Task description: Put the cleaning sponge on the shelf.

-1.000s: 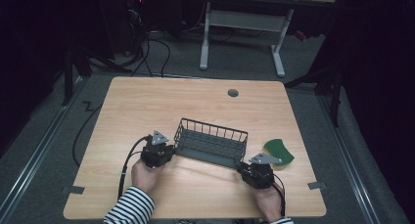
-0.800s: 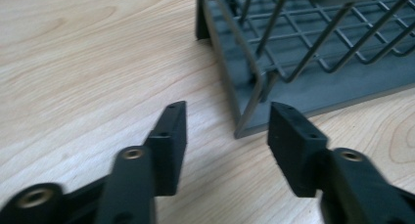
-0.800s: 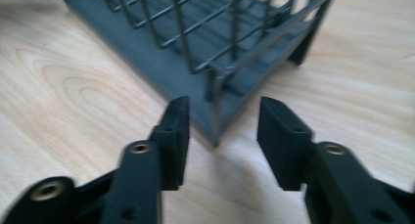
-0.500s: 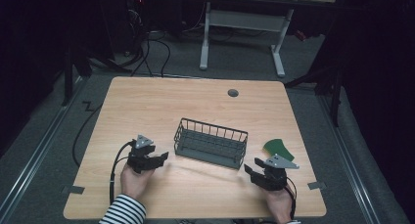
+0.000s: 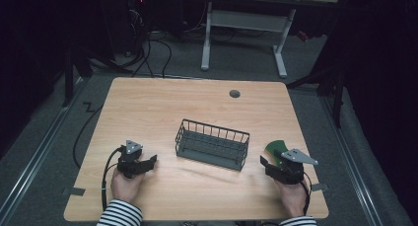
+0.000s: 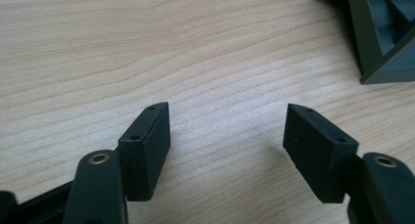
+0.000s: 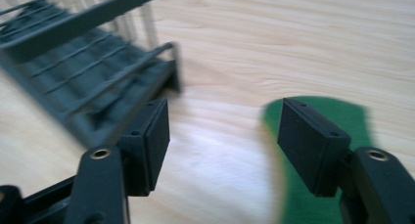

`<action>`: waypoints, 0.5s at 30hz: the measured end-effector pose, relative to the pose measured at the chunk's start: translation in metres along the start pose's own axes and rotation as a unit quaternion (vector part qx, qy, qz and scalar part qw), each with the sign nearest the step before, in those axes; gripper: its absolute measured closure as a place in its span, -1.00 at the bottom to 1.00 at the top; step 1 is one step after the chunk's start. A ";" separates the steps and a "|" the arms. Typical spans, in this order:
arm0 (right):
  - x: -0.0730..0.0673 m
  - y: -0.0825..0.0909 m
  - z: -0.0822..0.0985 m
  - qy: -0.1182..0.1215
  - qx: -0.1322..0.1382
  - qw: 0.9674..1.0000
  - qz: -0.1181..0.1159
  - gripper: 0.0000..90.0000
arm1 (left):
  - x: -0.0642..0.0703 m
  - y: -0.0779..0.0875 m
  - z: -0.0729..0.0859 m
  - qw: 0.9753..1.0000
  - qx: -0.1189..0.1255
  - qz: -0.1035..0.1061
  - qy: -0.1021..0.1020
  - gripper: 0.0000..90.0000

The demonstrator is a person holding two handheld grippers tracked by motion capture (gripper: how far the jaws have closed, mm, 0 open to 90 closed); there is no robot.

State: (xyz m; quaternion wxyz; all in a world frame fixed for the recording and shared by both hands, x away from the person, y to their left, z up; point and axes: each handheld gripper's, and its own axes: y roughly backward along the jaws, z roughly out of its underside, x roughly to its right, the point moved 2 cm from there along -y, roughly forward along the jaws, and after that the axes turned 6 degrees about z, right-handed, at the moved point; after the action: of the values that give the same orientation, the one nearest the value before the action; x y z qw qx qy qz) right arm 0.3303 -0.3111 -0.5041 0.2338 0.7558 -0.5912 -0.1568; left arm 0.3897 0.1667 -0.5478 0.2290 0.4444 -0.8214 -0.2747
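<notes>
Jaws of your left gripper (image 5: pixel 150 160) and right gripper (image 5: pixel 263 163) have just been opening, nothing between them; wire basket (image 5: pixel 212 144) sits apart between both.

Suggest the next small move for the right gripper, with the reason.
Probably ease the right gripper forward over the green piece and line the jaws up on it. Both grippers have just been opening their jaws and nothing sits between either pair. The wire basket stands free mid-table, apart from both, and the green piece lies flat on the table right under the right-hand pad in the right gripper view.
</notes>
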 end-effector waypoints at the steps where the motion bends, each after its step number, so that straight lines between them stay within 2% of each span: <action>1: 0.010 0.000 -0.003 -0.005 -0.002 1.000 0.013 -0.23 | 0.001 0.000 0.001 1.000 0.005 -0.004 -0.005 -0.23; 3: 0.021 0.000 -0.004 -0.010 -0.008 1.000 0.028 -0.25 | 0.001 -0.001 0.001 1.000 0.004 -0.006 -0.006 -0.23; 5: 0.030 0.001 -0.006 -0.025 -0.016 0.999 0.031 -0.25 | 0.004 -0.002 0.001 1.000 0.002 -0.014 -0.007 -0.27; 7: 0.034 0.001 -0.006 -0.026 -0.018 0.999 0.036 -0.25 | 0.007 -0.003 0.001 1.000 -0.003 -0.020 -0.013 -0.30; 9: 0.040 0.001 -0.007 -0.027 -0.027 0.998 0.045 -0.25 | 0.007 -0.004 0.000 1.000 -0.003 -0.018 -0.013 -0.34; 14: 0.051 -0.005 -0.008 -0.026 -0.053 0.997 0.046 -0.32 | 0.006 -0.003 0.001 1.000 -0.002 -0.014 -0.010 -0.34; 15: 0.055 -0.010 -0.009 -0.026 -0.070 0.996 0.048 -0.40 | 0.006 -0.003 0.001 1.000 -0.001 -0.013 -0.009 -0.34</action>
State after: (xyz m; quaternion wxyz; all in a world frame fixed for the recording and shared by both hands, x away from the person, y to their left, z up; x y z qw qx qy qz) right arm 0.3569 -0.3607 -0.4998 0.2781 0.7042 -0.6198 -0.2064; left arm 0.3884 0.1606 -0.5495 0.2183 0.4526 -0.8172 -0.2823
